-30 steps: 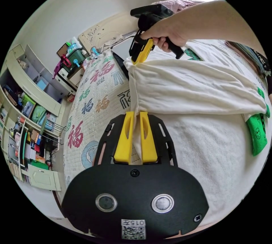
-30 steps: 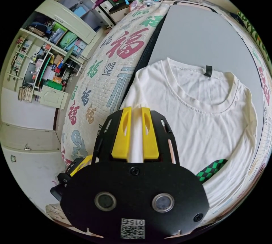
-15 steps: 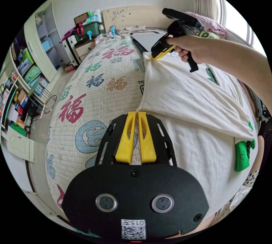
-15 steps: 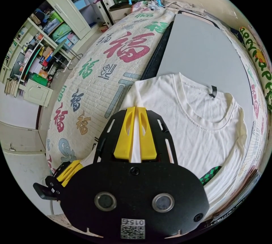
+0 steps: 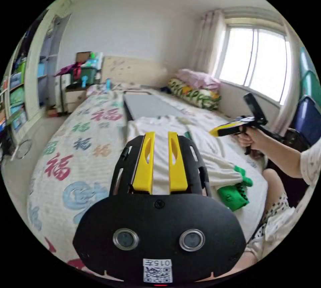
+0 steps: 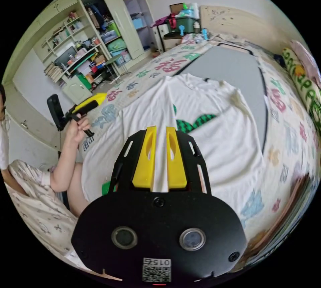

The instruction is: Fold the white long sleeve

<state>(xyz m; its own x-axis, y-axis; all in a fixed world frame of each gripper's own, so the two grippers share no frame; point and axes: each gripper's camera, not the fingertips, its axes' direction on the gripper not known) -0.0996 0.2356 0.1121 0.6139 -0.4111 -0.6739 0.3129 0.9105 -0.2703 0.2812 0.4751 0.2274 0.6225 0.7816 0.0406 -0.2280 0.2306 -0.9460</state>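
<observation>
The white long sleeve shirt (image 5: 160,124) lies flat on the patterned bed, collar towards the headboard, with one sleeve folded across its body. A green checked patch (image 6: 197,122) shows on the chest, and a green cuff (image 5: 234,196) lies at the near edge. My left gripper (image 5: 161,134) hovers above the shirt's hem end, jaws slightly apart with nothing between them. My right gripper (image 6: 161,129) also hangs above the shirt (image 6: 214,140), narrowly open and empty. Each gripper appears in the other's view, held in a hand beside the bed: the right gripper (image 5: 219,131) and the left gripper (image 6: 95,98).
A grey board (image 6: 230,67) lies under the shirt's collar end. The quilt (image 5: 67,154) with large coloured characters covers the bed. Shelves and cupboards (image 6: 93,43) stand on one side, with pillows (image 5: 195,92) under the window. A person (image 6: 40,184) sits at the bed's edge.
Both grippers have let go of the shirt's folded edge and pulled up and back from the bed. The shirt now rests flat, sleeve folded over.
</observation>
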